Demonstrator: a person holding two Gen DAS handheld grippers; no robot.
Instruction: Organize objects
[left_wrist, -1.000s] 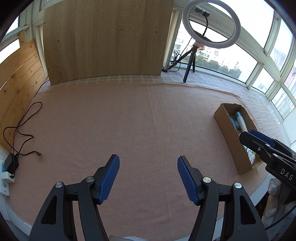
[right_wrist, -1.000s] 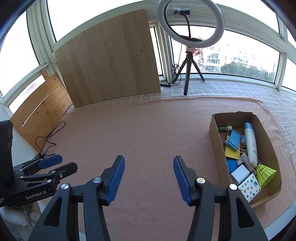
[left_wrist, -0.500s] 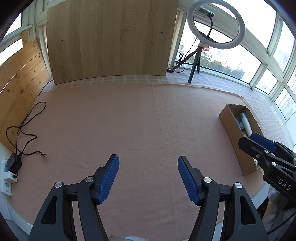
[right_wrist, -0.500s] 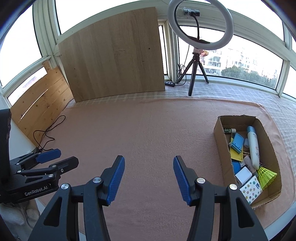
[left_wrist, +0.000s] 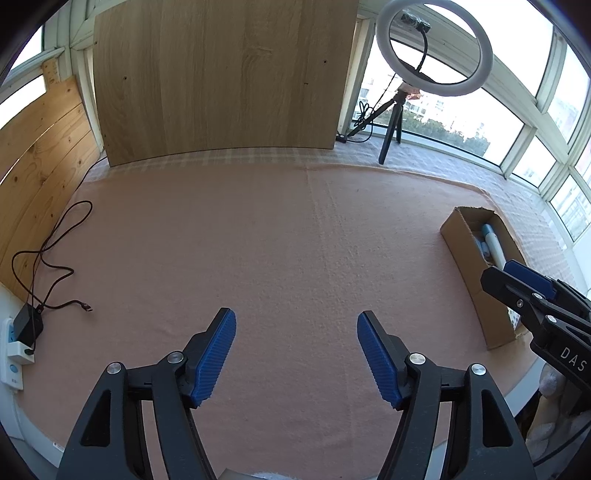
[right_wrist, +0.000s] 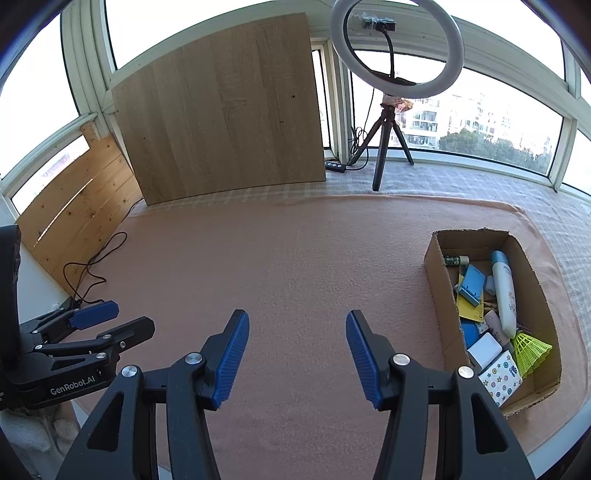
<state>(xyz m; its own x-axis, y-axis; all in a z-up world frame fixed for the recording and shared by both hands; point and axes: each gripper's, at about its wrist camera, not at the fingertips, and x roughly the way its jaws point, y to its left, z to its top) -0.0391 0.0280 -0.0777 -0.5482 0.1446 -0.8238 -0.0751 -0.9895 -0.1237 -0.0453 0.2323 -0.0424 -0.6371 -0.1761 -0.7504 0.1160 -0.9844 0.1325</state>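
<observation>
Your left gripper (left_wrist: 296, 328) and right gripper (right_wrist: 297, 328) both hang released, grasping nothing, above the pink felt mat (right_wrist: 295, 266); the open brown cardboard box (right_wrist: 439, 291) sits filled.

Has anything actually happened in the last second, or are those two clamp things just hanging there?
Almost nothing. Both views slid a touch, so the hands drifted slightly; nothing was picked up or let go. The left gripper and right gripper stay open and empty over the pink cloth. The brown cardboard box and its contents have not moved.
</observation>
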